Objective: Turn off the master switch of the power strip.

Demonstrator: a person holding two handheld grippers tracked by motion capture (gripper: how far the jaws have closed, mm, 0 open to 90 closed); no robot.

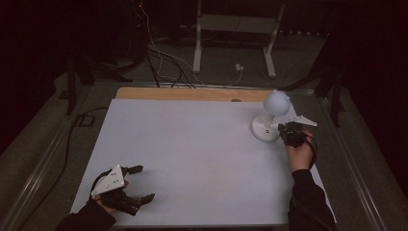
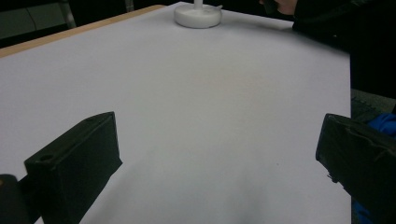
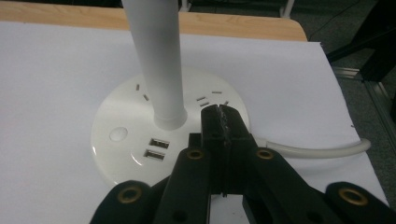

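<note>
Right gripper [image 3: 219, 112]: jaws pressed together, nothing between them, tips over the lamp base [image 3: 116, 154], just right of the stem [image 3: 156, 60]. Looks like it's about to poke a control. If so, go w/ closed tips, straight down, light press on the round button [image 3: 118, 134]; it's on the other side of the stem, so come round it, don't shove it. Lamp [image 1: 270, 118] sits far-right on the table [image 1: 192, 159].

Base: glossy white plastic disc w/ 2 USB slots [image 3: 156, 149], socket slits, thick white cord [image 3: 322, 150]. Stem smooth, round; head [image 1: 277, 102] a matte globe.

Left gripper [image 1: 126, 187]: jaws wide apart, empty, near corner, well apart from the lamp.
</note>
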